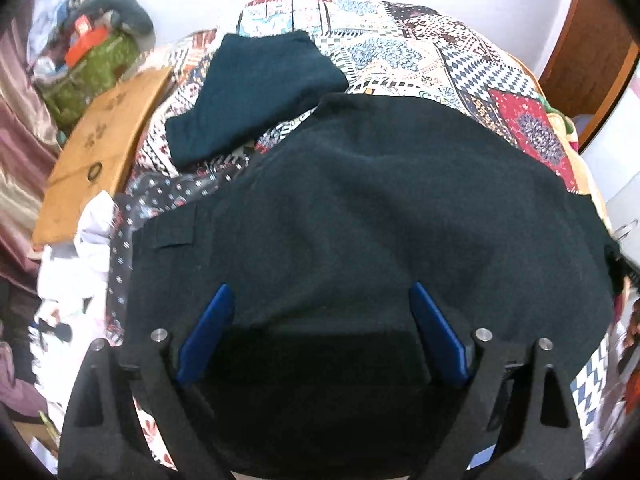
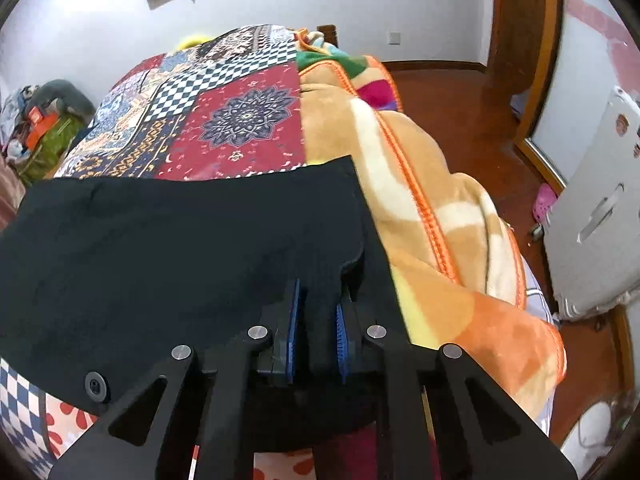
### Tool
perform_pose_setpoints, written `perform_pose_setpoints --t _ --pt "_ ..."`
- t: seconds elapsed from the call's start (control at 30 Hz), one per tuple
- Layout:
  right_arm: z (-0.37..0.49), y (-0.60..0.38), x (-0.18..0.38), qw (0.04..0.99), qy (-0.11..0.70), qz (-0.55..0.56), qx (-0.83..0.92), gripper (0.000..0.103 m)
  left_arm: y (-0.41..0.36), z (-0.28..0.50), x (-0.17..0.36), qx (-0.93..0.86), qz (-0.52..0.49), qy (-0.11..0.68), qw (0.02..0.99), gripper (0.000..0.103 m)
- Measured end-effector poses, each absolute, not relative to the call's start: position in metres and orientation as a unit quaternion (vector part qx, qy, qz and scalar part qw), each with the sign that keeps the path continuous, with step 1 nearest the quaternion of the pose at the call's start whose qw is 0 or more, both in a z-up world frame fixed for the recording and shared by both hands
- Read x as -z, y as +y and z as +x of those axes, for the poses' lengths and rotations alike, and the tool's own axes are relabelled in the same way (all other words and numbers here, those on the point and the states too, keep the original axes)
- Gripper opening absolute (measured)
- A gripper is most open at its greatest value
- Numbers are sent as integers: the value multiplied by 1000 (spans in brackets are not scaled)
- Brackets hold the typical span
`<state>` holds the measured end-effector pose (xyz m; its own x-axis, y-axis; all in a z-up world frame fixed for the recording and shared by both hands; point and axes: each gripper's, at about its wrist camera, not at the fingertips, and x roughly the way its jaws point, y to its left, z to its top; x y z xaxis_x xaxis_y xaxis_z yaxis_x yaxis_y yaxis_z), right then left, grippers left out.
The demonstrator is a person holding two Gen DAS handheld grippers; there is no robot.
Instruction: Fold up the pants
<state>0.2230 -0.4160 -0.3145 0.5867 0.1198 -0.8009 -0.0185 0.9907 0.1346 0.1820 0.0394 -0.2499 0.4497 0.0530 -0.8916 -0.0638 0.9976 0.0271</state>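
Dark cloth, almost black, is what everything here turns on: the pants (image 1: 360, 208) lie spread across the patchwork bedspread (image 1: 400, 44), one edge running close to the orange fleece blanket (image 2: 440, 208) on the far side. The right gripper (image 2: 318, 304) has its blue pads pinched together on a fold of that edge, fabric bunched between them. The left gripper (image 1: 320, 300) hangs over the middle of the pants with its jaws wide apart, nothing caught between the blue fingers (image 1: 212, 320).

A second dark garment (image 1: 256, 96) rests further up the bed, just clear of the pants, and a brown board (image 1: 100, 152) sits near the bedside clutter.

My worry is the one-sided hold. If the right hand lifts before the left bites, the cloth will likely drag askew and wrinkle. The pinch also looks shallow, so it could slip free.
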Motion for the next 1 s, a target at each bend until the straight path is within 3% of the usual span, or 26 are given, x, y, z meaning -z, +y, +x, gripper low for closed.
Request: perform_pose_setpoints --t 0.07,0.4,0.53,0.8,0.93,1.0 --pt "221 -416 306 895 443 45 -37 8 35 181 248 -36 15 519 854 92" --pt "218 -404 204 954 284 -91 0 6 40 181 250 -36 5 518 855 92" --pt "236 -422 223 942 329 -64 9 6 38 180 250 -37 8 515 856 92" --pt "251 -450 323 871 490 -25 28 5 38 183 246 -29 22 527 849 94" --pt "237 -477 303 876 481 26 32 6 27 192 228 -8 42 518 854 94" --pt "229 -482 291 880 472 27 36 11 17 200 219 11 45 512 858 94"
